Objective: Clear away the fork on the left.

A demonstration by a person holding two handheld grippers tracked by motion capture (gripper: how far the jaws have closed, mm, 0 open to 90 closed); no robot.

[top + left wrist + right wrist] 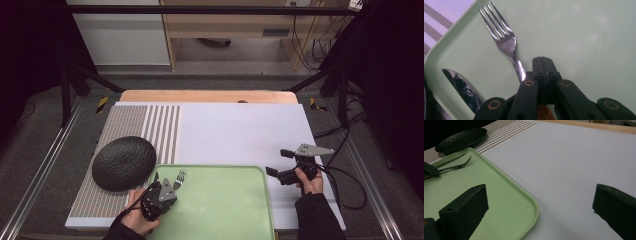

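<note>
Left gripper view: left gripper (542, 60) with jaws pressed together on handle of fork (505, 45), tines pointing away, raised slightly over floor of green tray (579, 37). Knife (461, 87) flat on tray just beside fork, near tray's left rim. High view: fork at tray's far left corner; black plate (124, 162) on striped mat (157, 130) just beside that corner. Right gripper (285, 165) well apart over white sheet (240, 132), past tray's right edge, jaws wide apart, nothing between.

Silver fork (504, 42), pale green tray (574, 37), striped mat (160, 125)
</note>
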